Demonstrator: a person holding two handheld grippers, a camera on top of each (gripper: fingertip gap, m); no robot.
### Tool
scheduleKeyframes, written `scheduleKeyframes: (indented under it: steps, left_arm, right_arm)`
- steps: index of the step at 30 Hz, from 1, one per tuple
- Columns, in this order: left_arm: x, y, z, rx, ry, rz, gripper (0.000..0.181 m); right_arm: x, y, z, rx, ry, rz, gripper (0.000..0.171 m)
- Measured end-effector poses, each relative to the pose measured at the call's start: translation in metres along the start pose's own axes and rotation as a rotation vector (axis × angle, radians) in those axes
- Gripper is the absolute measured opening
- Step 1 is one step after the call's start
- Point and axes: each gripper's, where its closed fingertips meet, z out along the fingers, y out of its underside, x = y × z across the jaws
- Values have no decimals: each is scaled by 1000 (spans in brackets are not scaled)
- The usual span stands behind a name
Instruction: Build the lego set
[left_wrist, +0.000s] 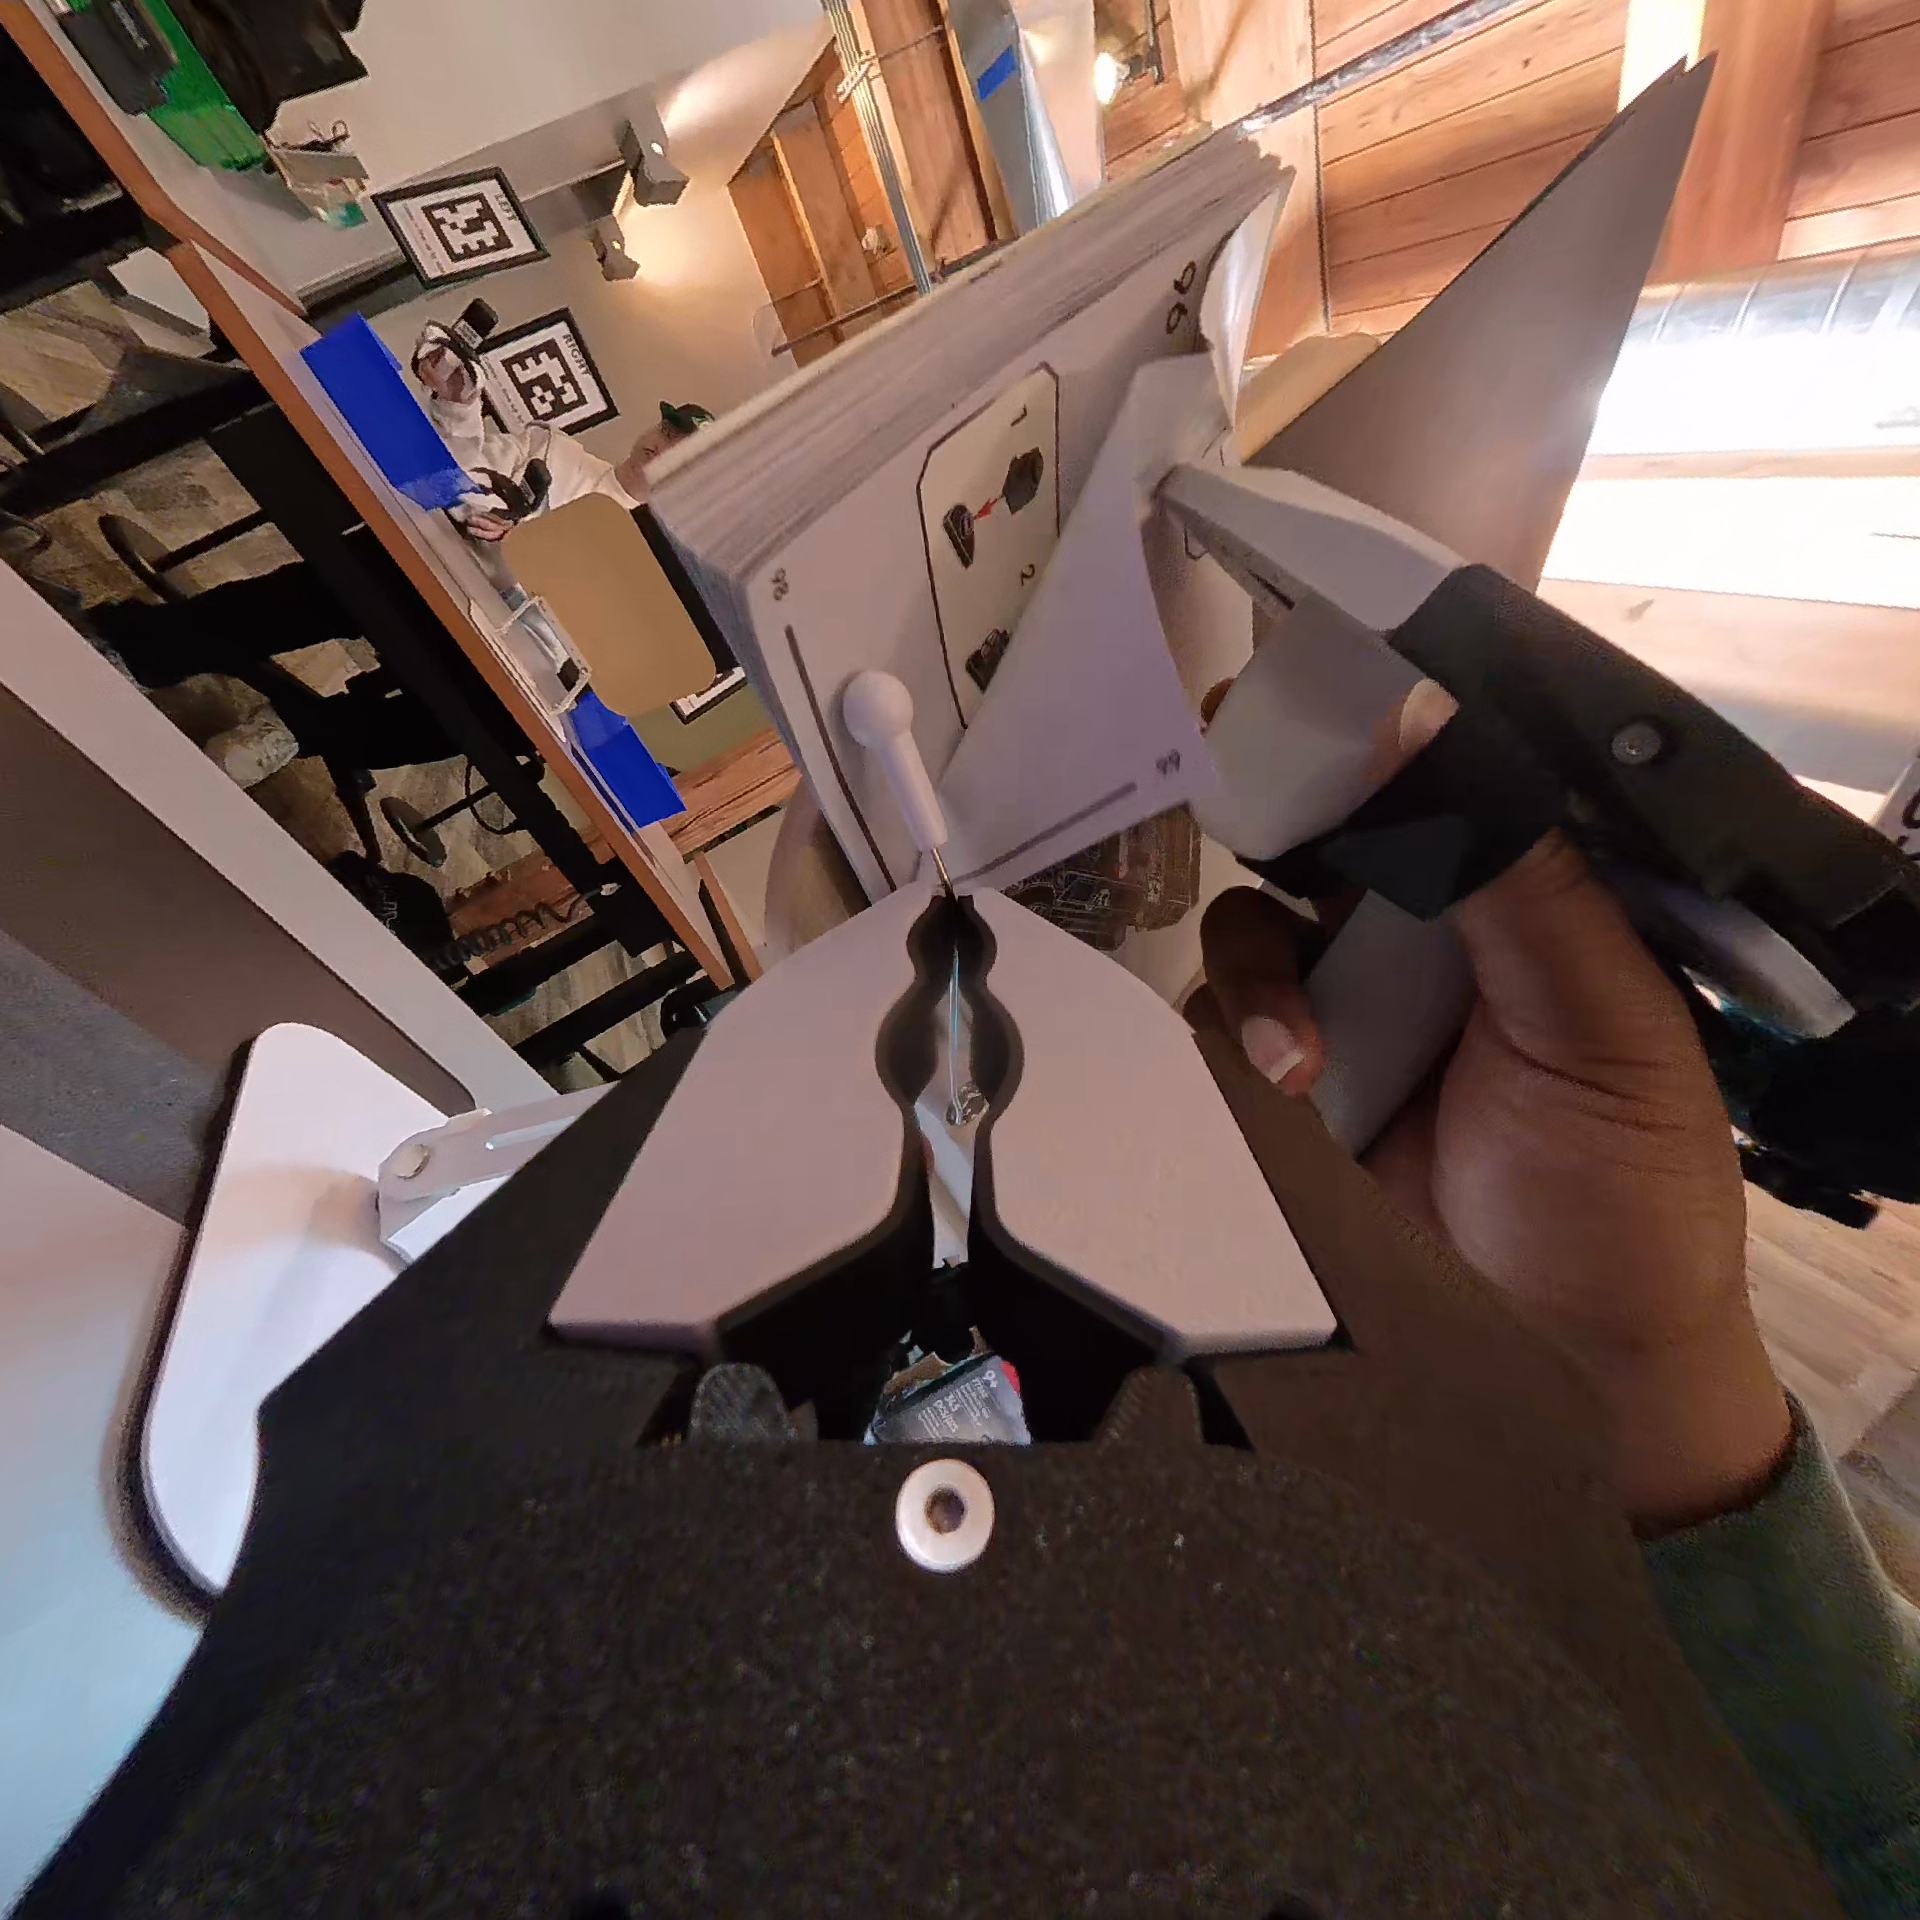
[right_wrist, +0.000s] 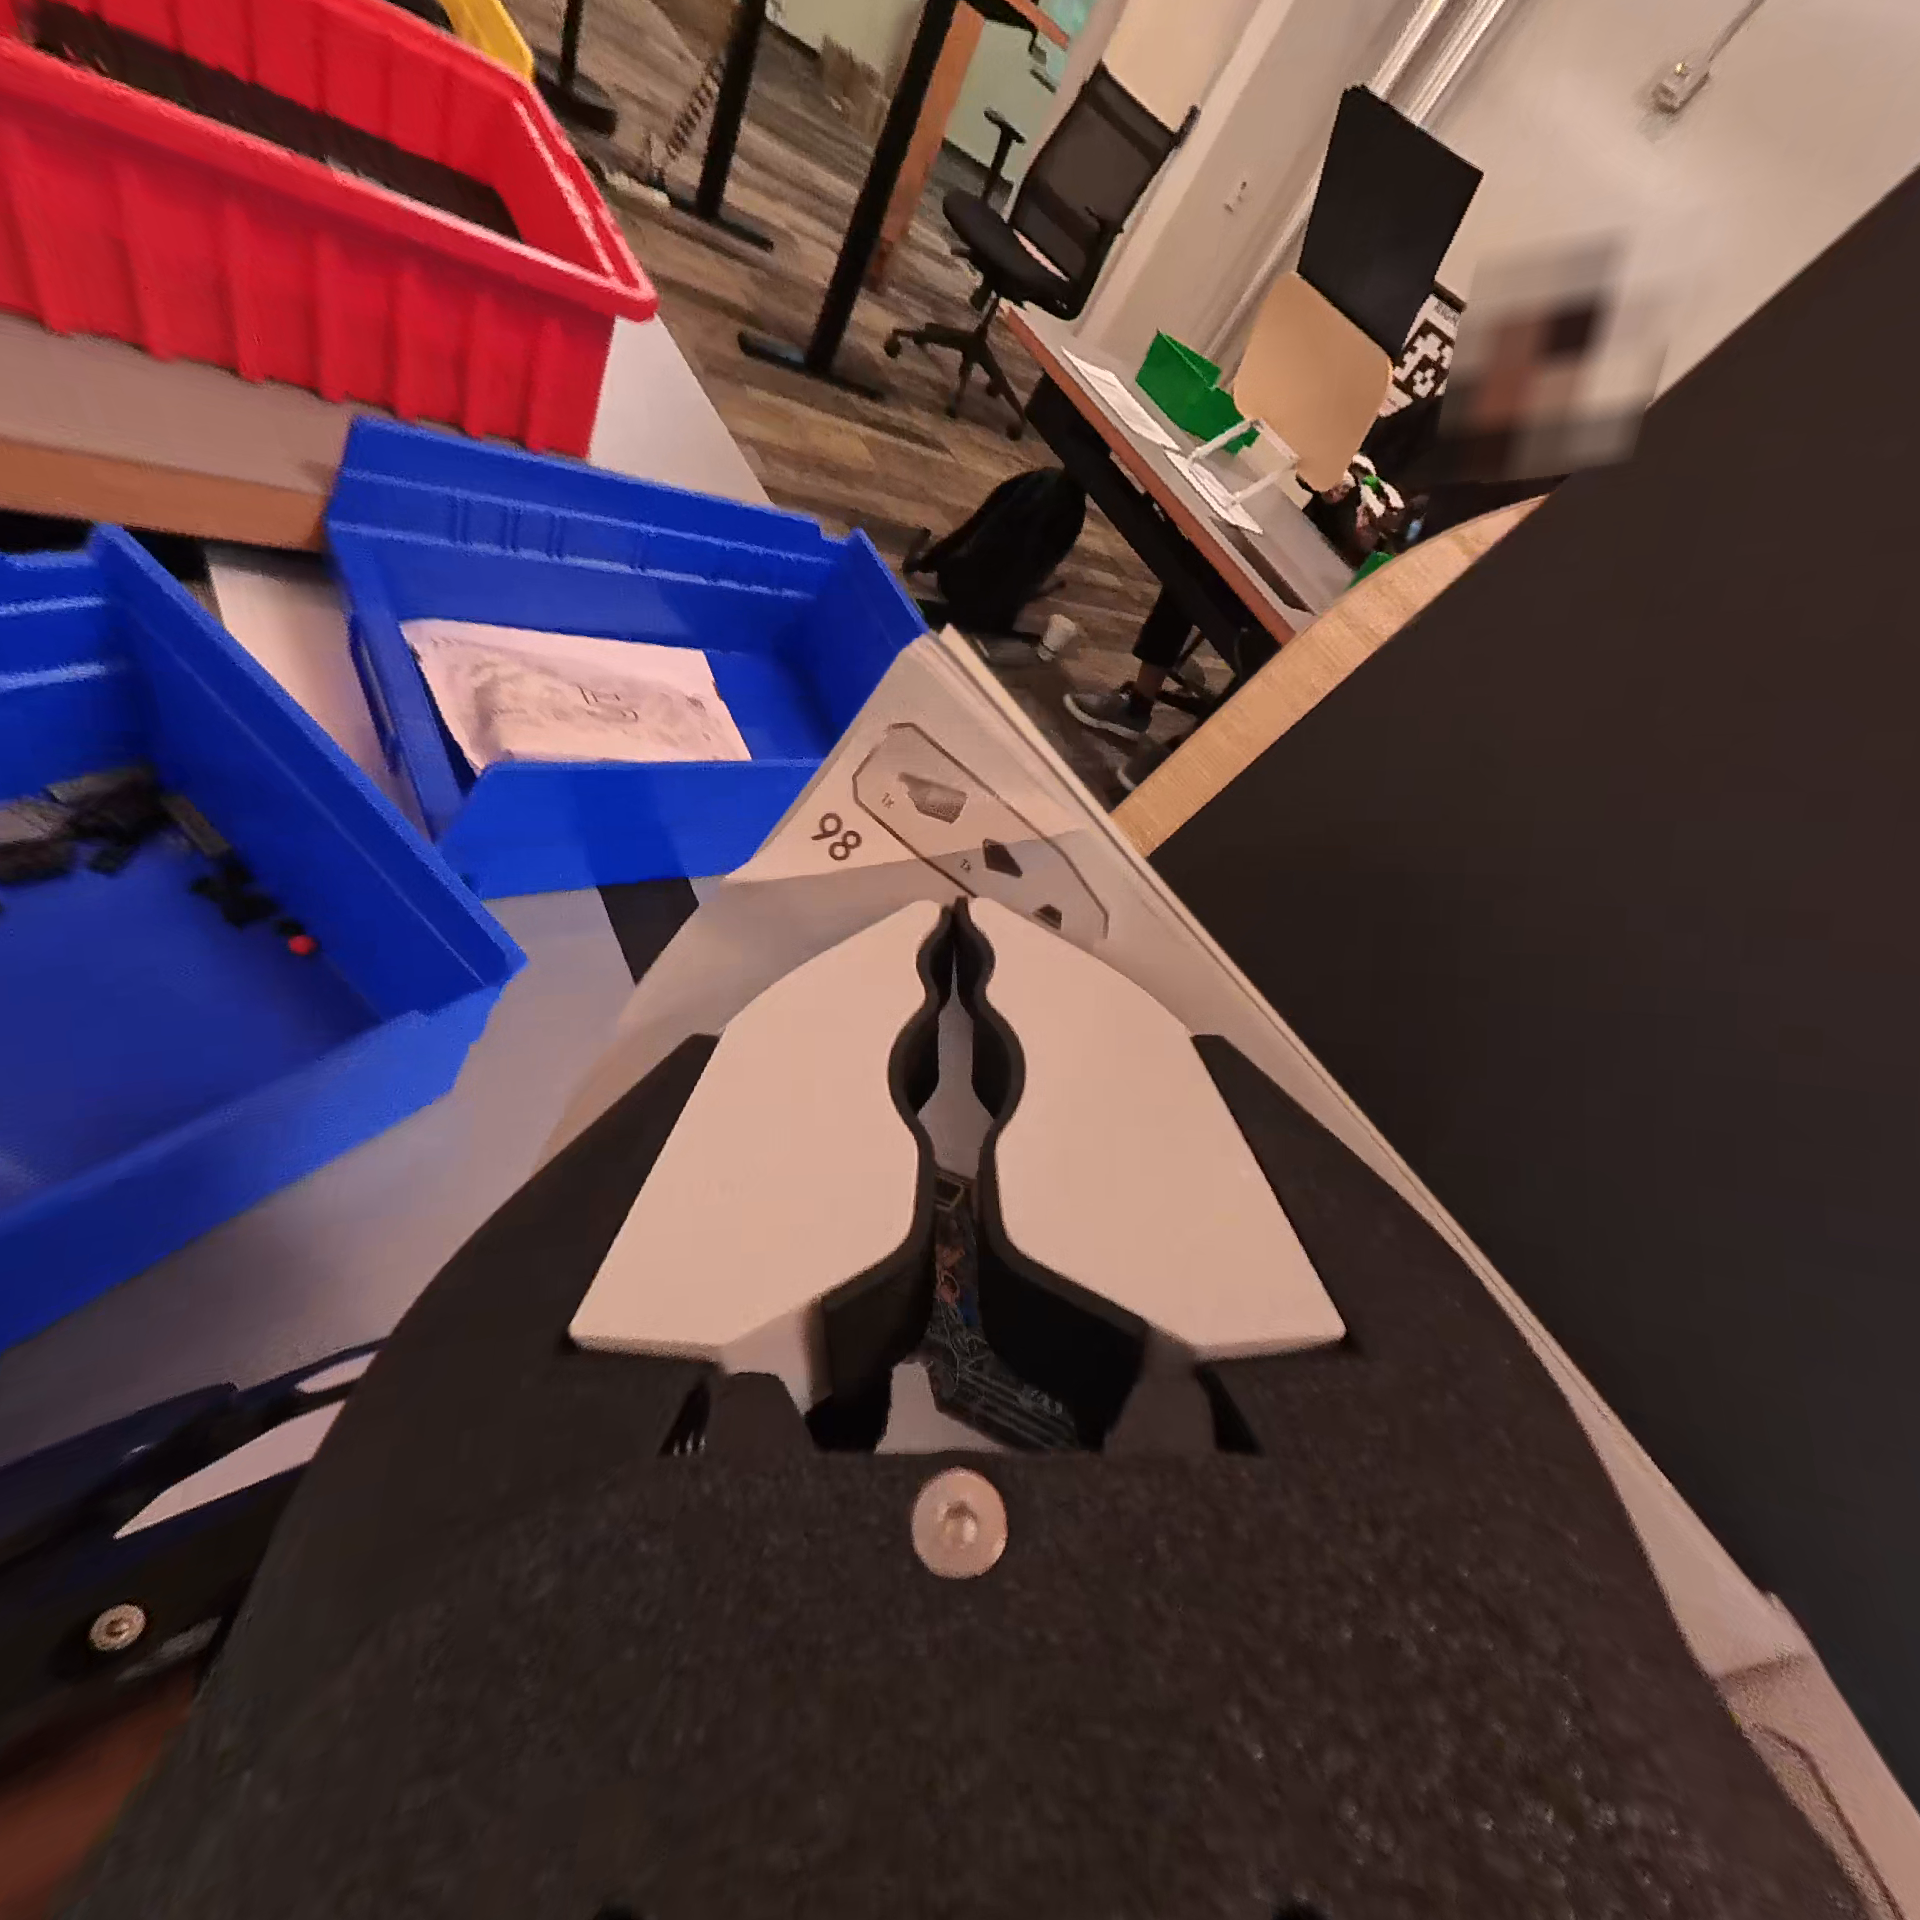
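Left tongs pressed together on a thin pin with a white handle; right tongs pinching a page of the instruction booklet, apparently to turn it; beyond them, blue bins hold lego parts, blurred and hard to identify.

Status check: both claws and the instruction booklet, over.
Left claw shut on a white-handled pin tool. Right claw shut on a page of the instruction booklet. Booklet open, held up. No bricks in hand.
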Motion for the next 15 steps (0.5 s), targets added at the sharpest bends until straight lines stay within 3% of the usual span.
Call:
scheduleKeyframes:
  steps: [7,11,15]
  left_arm:
    - [6,1,3,-17,12,51,1]
    - [6,1,1,-35,-1,76,1]
    - [-3,3,-4,-16,-11,-19,1]
  right_arm:
    - [-10,-4,6,-19,49,-152,0]
    - [-11,-2,8,-74,45,-91,0]
    - [-4,17,-9,-88,53,-66,0]
